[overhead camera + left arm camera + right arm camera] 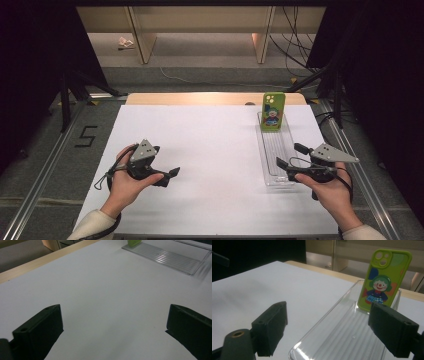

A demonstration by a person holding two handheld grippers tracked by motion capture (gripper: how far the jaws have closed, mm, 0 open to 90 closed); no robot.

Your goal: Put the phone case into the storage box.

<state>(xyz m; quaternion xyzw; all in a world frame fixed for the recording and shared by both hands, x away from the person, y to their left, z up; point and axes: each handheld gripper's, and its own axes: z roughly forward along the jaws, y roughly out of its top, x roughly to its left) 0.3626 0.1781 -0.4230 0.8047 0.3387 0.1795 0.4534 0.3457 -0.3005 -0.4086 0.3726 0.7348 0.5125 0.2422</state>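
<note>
a: phone case, the green one with the clown picture, stands upright at the far end of the clear tray, leaning on its end wall. where are my grippers?

b: going left to right. i have the left gripper low over the white counter, well apart from the tray, jaws spread wide with nothing but bare counter between them in the left gripper view.

a: and the other side?

b: my right gripper sits at the near end of the tray, jaws wide apart, holding nothing. in the right gripper view the tray runs away between the jaws and the phone case stands at its far end, camera cutout up.

a: touching anything?

b: the jaws are apart from the case. whether the right one brushes the tray rim, i can't tell.
</note>
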